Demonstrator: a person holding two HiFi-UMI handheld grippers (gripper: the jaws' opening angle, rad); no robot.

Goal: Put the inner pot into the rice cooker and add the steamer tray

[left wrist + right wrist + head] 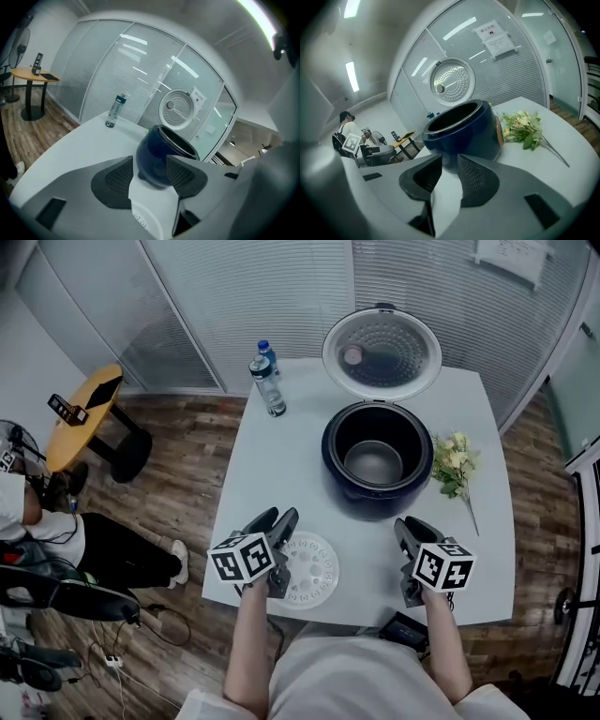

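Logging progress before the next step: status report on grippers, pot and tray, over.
Left gripper, right gripper open, empty. Inner pot in rice cooker; steamer tray on table under left gripper. Water bottle, flowers off to the sides.

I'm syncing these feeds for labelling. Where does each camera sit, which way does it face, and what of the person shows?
Head view: on the head, facing steeply down at the table; both forearms, left gripper and right gripper show.
Left gripper view: on that gripper, facing the rice cooker past its open jaws.
Right gripper view: likewise, flowers right of the rice cooker.
Shared: all three show the rice cooker.
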